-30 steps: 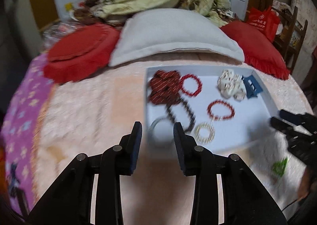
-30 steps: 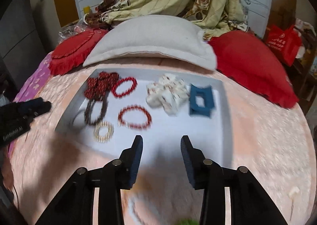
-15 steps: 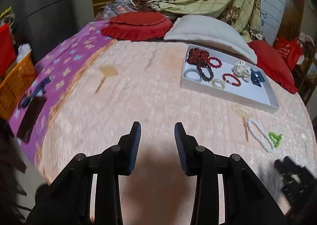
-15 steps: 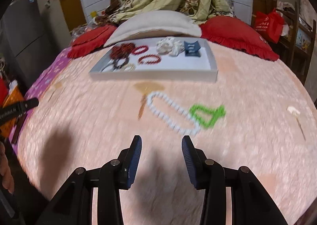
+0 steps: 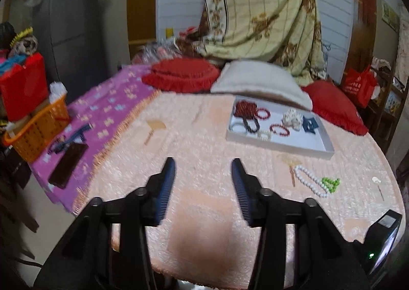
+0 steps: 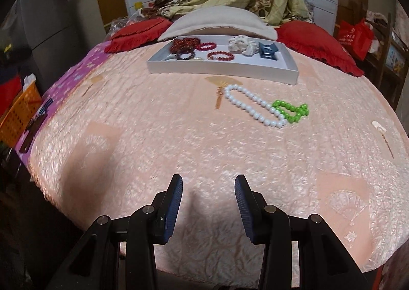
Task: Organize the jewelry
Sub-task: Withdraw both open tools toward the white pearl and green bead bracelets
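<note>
A white tray lies on the pink bedspread at the far side, holding red bead bracelets, a dark bracelet, a white scrunchie and a blue hair clip. The tray also shows in the left wrist view. A white bead necklace and a green bead bracelet lie on the bedspread in front of the tray; the left wrist view shows them too. My left gripper and right gripper are open, empty, and held near the bed's front edge, far from the jewelry.
A grey pillow and red cushions lie behind the tray. A purple cloth with a dark case covers the bed's left side. An orange basket stands at the left. A black device shows at the lower right.
Both grippers have pulled back from over the tray to the bed's near edge. Both stay open and empty. The white necklace and green bracelet have come into view.
</note>
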`<act>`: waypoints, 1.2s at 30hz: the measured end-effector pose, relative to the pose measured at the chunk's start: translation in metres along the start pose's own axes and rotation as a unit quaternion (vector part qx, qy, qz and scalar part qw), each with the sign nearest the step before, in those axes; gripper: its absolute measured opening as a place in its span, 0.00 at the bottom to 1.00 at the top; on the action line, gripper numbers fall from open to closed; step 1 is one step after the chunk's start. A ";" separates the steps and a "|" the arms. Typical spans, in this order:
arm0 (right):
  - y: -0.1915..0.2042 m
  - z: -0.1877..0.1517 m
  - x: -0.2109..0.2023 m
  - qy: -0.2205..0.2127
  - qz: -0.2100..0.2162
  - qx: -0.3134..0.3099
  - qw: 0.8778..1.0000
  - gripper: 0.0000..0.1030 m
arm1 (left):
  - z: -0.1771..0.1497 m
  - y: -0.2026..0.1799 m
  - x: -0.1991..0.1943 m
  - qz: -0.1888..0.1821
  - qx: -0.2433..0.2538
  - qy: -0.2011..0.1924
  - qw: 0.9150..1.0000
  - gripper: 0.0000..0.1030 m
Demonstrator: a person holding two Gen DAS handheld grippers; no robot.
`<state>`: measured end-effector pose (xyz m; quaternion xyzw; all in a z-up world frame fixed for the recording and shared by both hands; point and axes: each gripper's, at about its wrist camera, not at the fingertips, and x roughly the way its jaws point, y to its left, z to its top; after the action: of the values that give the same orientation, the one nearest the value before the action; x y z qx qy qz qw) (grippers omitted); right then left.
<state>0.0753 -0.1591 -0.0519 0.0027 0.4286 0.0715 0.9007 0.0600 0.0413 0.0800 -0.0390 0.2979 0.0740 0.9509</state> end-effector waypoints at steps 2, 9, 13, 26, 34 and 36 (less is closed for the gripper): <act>0.003 0.000 -0.002 -0.004 -0.004 -0.005 1.000 0.39 | 0.001 0.000 -0.006 0.007 0.004 -0.013 1.000 0.51; 0.004 0.000 -0.001 -0.002 -0.009 -0.003 1.000 0.39 | -0.004 0.004 0.002 0.002 0.005 0.012 1.000 0.51; 0.001 -0.002 0.003 0.005 -0.001 0.006 1.000 0.39 | -0.007 0.002 0.010 -0.001 0.005 0.031 1.000 0.51; -0.008 -0.004 0.011 0.014 -0.001 0.022 1.000 0.39 | -0.011 -0.004 0.020 -0.009 0.006 0.053 0.999 0.51; -0.040 0.022 0.017 0.001 -0.007 0.044 0.999 0.40 | -0.019 0.002 0.032 0.006 0.009 0.058 0.998 0.51; -0.051 0.039 0.026 0.004 0.000 0.044 0.999 0.40 | -0.022 0.005 0.039 0.005 0.003 0.066 0.998 0.51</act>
<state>0.1282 -0.2041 -0.0502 0.0421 0.4348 0.0529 0.8980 0.0786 0.0483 0.0400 -0.0396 0.3607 0.0754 0.9288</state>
